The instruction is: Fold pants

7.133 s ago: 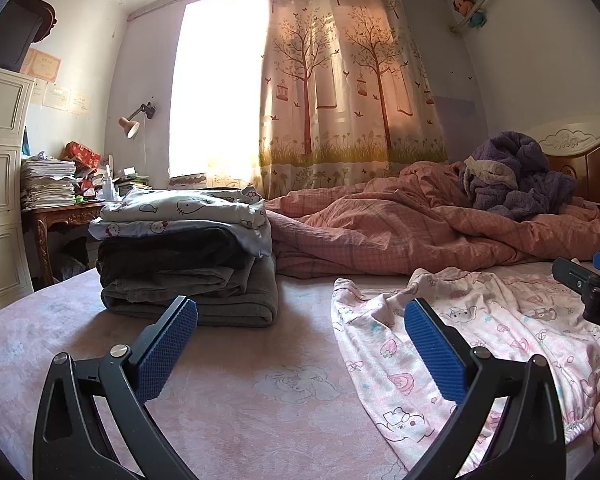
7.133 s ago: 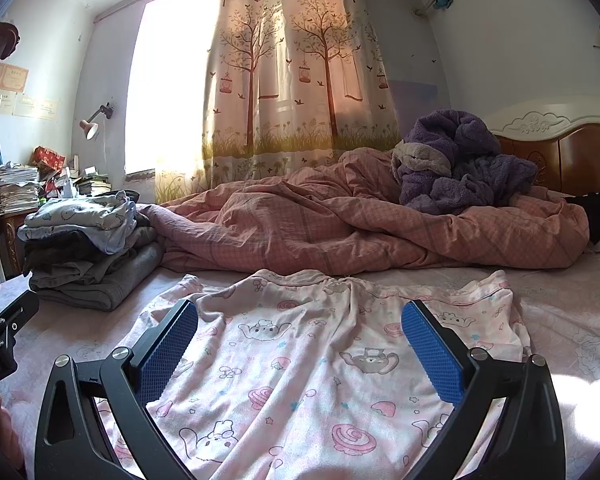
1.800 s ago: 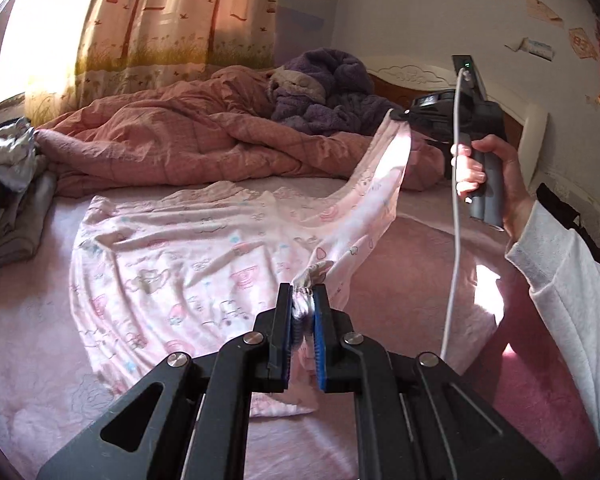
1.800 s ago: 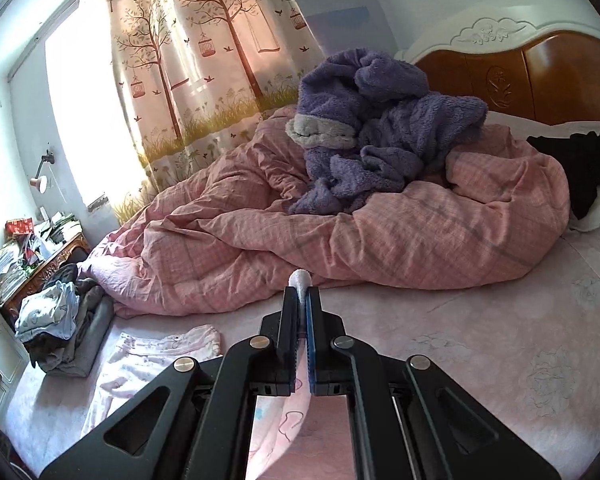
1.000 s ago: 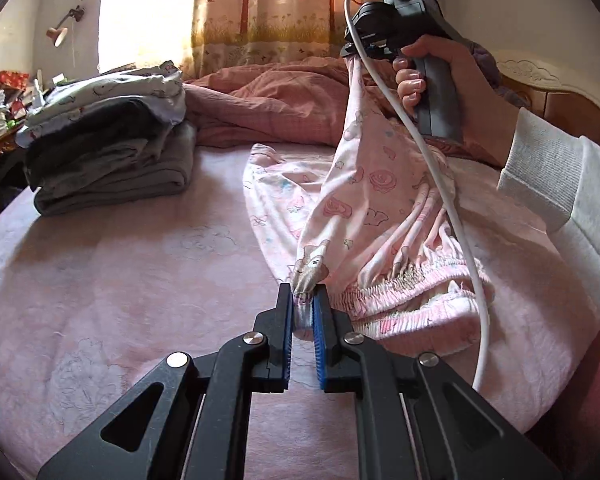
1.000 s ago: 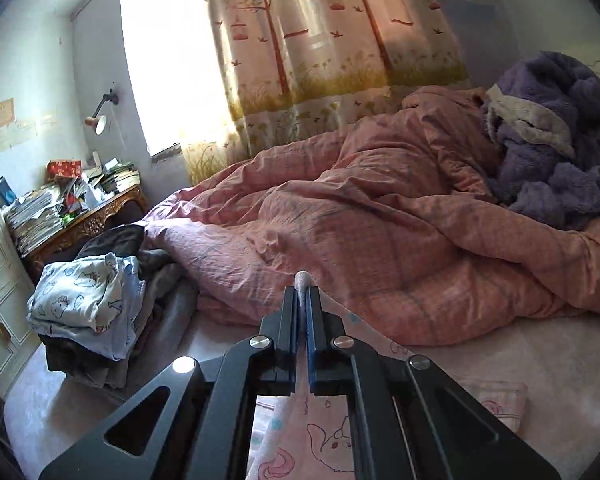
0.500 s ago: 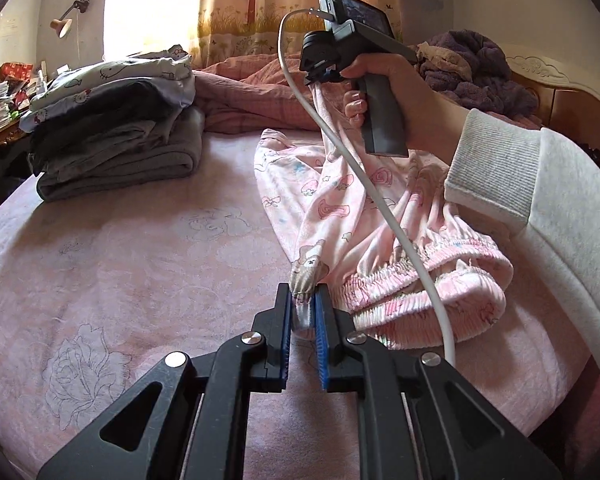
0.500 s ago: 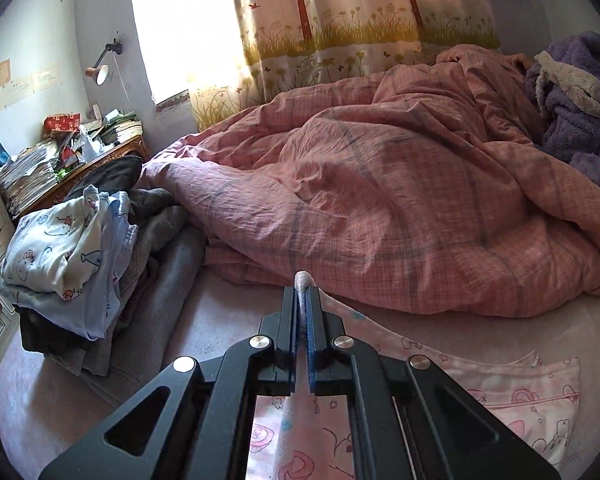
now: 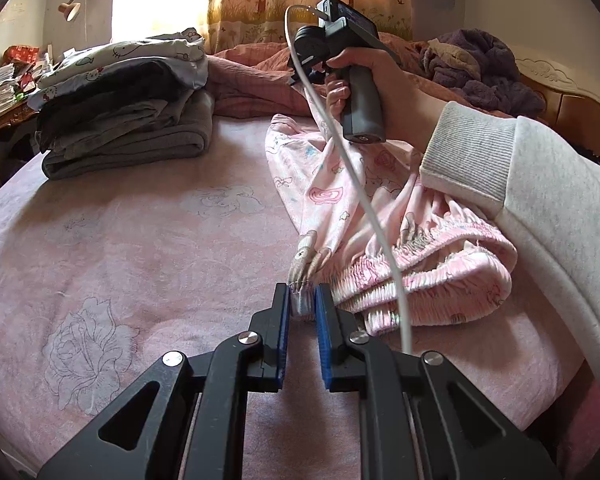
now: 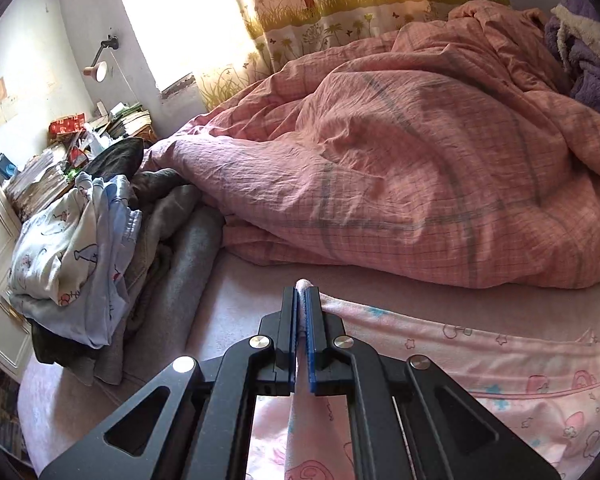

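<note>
The pink cartoon-print pants (image 9: 340, 184) lie doubled over on the pink bed sheet (image 9: 140, 260). My left gripper (image 9: 302, 304) is shut on a corner of the gathered elastic waistband (image 9: 420, 276), low at the near edge of the bed. In the right wrist view my right gripper (image 10: 301, 292) is shut on a fold of the pants' fabric (image 10: 500, 360), just above the sheet. The left wrist view shows a hand on the right gripper's handle (image 9: 362, 108), with the pants hanging below it and a white cable (image 9: 364, 200) trailing across them.
A stack of folded clothes (image 9: 128, 108) stands on the bed at the left. A rumpled pink checked quilt (image 10: 400, 184) fills the far side, with a purple robe (image 9: 480, 64) by the wooden headboard (image 9: 560, 92). A cluttered desk (image 10: 60, 152) stands beside the bed.
The right gripper has come down and away toward the quilt and clothes stack, carrying its end of the pants lower over the bed. The left gripper has kept its hold and place.
</note>
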Motion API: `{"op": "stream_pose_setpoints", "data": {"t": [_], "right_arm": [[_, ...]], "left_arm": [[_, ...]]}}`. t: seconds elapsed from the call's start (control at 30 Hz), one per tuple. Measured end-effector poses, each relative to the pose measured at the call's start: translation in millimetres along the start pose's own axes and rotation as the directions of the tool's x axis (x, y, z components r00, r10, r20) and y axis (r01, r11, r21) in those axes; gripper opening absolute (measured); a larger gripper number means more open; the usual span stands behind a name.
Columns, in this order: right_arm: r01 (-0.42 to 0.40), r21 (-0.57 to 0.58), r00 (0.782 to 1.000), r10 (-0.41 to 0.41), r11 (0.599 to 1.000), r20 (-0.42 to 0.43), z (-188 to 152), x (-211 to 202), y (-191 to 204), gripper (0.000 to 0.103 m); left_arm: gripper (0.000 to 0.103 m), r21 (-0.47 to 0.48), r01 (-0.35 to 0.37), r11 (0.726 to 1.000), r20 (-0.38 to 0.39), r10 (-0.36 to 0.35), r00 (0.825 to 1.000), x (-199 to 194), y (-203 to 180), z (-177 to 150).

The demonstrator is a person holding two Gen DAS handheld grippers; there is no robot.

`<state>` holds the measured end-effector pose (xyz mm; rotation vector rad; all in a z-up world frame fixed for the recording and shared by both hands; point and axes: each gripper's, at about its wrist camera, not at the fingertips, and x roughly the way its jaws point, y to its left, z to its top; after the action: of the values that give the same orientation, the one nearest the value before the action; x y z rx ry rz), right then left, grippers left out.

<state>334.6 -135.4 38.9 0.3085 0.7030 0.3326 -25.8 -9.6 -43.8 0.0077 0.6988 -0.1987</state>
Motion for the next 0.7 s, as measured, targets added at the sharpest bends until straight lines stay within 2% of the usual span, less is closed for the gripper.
{"op": "stream_pose_setpoints", "data": {"t": [0.1, 0.17, 0.23, 0.27, 0.3, 0.33, 0.37, 0.4, 0.43, 0.47, 0.53, 0.57, 0.6, 0.7], "right_arm": [[-0.05, 0.011, 0.998, 0.051, 0.999, -0.048, -3, 15, 9, 0.003], [-0.055, 0.003, 0.996, 0.055, 0.998, -0.064, -6, 19, 12, 0.003], [-0.105, 0.024, 0.99, 0.107, 0.994, -0.093, -9, 25, 20, 0.004], [-0.12, 0.029, 0.988, 0.123, 0.992, -0.094, -9, 23, 21, 0.004], [-0.126, 0.023, 0.988, 0.128, 0.992, -0.084, -7, 18, 24, 0.008], [-0.126, 0.023, 0.988, 0.128, 0.992, -0.084, -7, 18, 24, 0.021], [-0.108, 0.006, 0.992, 0.108, 0.994, -0.063, -4, 10, 25, 0.031], [-0.077, -0.013, 0.997, 0.077, 0.997, -0.031, -2, 0, 26, 0.058], [-0.007, -0.043, 0.995, 0.011, 0.999, 0.097, 2, -32, 24, 0.078], [0.016, -0.052, 0.989, -0.008, 0.999, 0.149, 3, -48, 21, 0.081], [0.014, -0.065, 0.986, -0.003, 0.998, 0.167, 5, -62, 18, 0.082], [-0.01, -0.072, 0.986, 0.021, 0.997, 0.163, 8, -76, 12, 0.082], [-0.06, -0.067, 0.981, 0.071, 0.996, 0.181, 6, -111, 0, 0.082], [-0.107, -0.093, 0.961, 0.127, 0.99, 0.244, -4, -173, -17, 0.082]], "left_arm": [[0.012, 0.007, -0.004, 1.0, -0.004, 0.004, 1.0, 0, 0, -1], [0.012, 0.01, -0.005, 1.0, -0.007, 0.005, 1.0, 0, 0, -2], [0.013, 0.004, 0.003, 1.0, -0.007, -0.003, 1.0, -1, 1, -2], [0.02, -0.001, 0.007, 1.0, -0.008, -0.007, 1.0, -1, 2, -2], [0.028, -0.008, 0.011, 1.0, -0.01, -0.011, 1.0, -2, 4, -2], [0.044, -0.018, 0.015, 1.0, -0.008, -0.015, 1.0, -3, 7, -3], [0.052, -0.028, 0.014, 0.999, -0.002, -0.014, 1.0, -5, 11, -3], [0.053, -0.036, 0.012, 0.999, 0.003, -0.012, 1.0, -7, 14, -3], [0.058, -0.041, 0.017, 0.999, 0.005, -0.016, 1.0, -10, 18, -3], [0.065, -0.048, 0.029, 0.998, 0.006, -0.029, 1.0, -12, 22, -2], [0.068, -0.055, 0.064, 0.996, 0.006, -0.064, 0.998, -19, 30, 0], [0.068, -0.054, 0.069, 0.996, 0.013, -0.068, 0.998, -24, 33, 1], [0.068, -0.048, 0.064, 0.997, 0.025, -0.063, 0.998, -31, 36, 2], [0.072, -0.026, 0.043, 0.999, 0.081, -0.041, 0.996, -50, 43, 10]]}}
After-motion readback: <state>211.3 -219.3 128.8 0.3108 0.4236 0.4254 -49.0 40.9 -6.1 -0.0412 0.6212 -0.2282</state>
